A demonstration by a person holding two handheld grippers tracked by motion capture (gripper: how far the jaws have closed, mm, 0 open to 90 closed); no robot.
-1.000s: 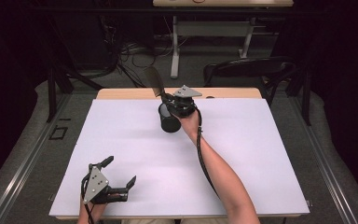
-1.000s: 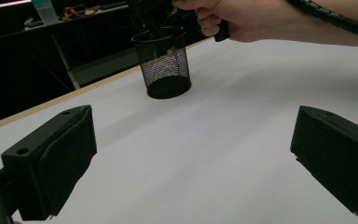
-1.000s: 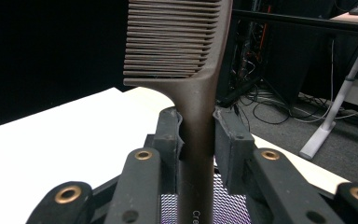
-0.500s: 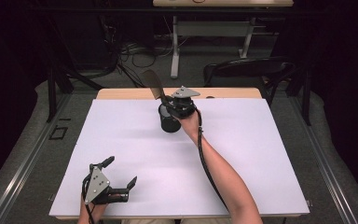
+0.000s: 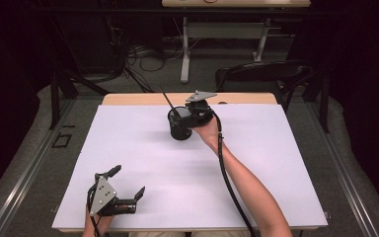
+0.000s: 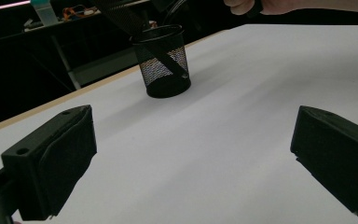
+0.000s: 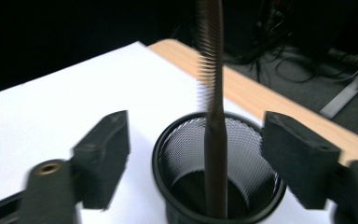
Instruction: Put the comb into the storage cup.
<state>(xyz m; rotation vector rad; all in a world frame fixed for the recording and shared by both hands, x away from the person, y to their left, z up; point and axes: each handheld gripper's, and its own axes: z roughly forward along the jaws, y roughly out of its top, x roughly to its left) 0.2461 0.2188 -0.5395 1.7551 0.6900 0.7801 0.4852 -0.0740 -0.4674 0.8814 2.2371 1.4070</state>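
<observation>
In the high view, the right gripper (image 5: 185, 114) hangs over a black mesh pen cup (image 5: 179, 126) at the far edge of the white table (image 5: 276, 163); a black comb (image 5: 170, 103) leans out of the cup, just beyond the jaws. The left gripper (image 5: 128, 185) rests near the table's close edge, jaws apart and empty. In the left gripper view, the cup (image 6: 164, 63) stands well ahead of the spread jaws, comb (image 6: 135, 28) slanting across it. In the right gripper view, the jaws have just been opening and stand wide either side of the comb (image 7: 214, 126), clear of it, its handle resting in the cup (image 7: 219, 182). The comb looks light, stiff and smooth; the plain handle is the best place to take hold, not the thin teeth.
</observation>
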